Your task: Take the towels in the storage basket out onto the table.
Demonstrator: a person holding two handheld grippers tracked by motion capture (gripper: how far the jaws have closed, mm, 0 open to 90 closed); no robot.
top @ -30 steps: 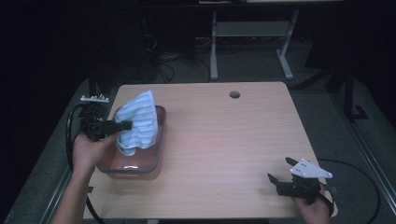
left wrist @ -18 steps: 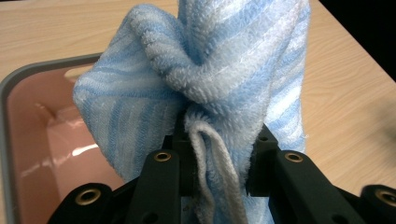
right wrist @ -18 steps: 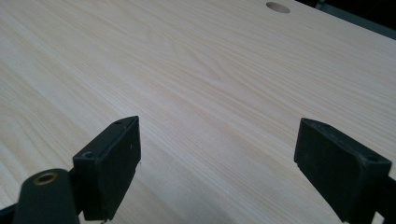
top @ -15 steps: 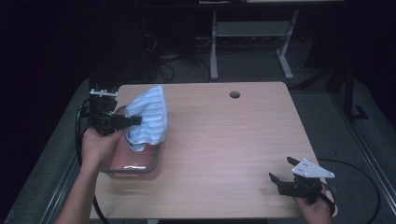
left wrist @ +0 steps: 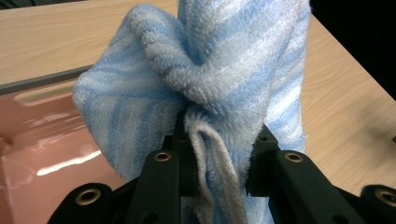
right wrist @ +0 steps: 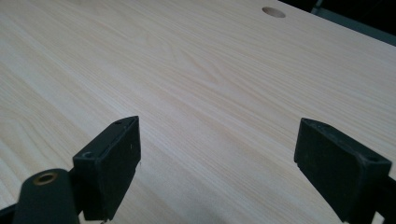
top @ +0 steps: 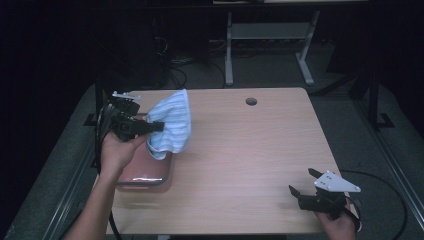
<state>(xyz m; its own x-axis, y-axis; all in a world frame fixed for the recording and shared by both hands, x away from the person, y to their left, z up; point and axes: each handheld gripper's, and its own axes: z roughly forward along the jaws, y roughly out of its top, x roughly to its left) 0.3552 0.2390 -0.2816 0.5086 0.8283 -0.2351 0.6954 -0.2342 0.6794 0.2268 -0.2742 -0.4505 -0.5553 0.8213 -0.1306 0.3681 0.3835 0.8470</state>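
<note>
Wooden table [top: 240,150], round hole [top: 251,101]

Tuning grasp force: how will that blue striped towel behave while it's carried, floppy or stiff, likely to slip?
Probably floppy: the towel droops in folds below the left tool above the pink bin. Likely light, since a small pinch of bunched cloth holds it all. Slip seems unlikely, as the terry pile looks grippy between the jaws.

A blue-and-white striped terry towel [top: 171,125] is held bunched and hanging above the right edge of a pink tray [top: 145,170] at the tabletop's left side
</note>
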